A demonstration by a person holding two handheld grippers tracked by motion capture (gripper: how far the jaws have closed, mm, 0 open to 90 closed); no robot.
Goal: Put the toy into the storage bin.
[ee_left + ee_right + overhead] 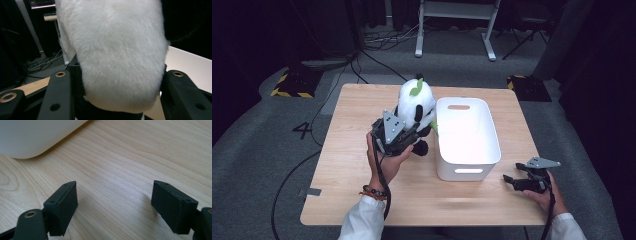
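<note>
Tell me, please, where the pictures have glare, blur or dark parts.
High view: the white bin is overexposed, its inside washed out, and the room around the table is dark. Left gripper view: the plush panda is very close and soft. Right gripper view: evenly lit, wood grain sharp, soft shadows under the jaws.

In the left gripper view we lose the plush panda (117, 55) past the top edge, its face unseen. From above, the left claw (408, 142) hides its lower body. The white bin (32, 135) is cropped to one corner.
</note>
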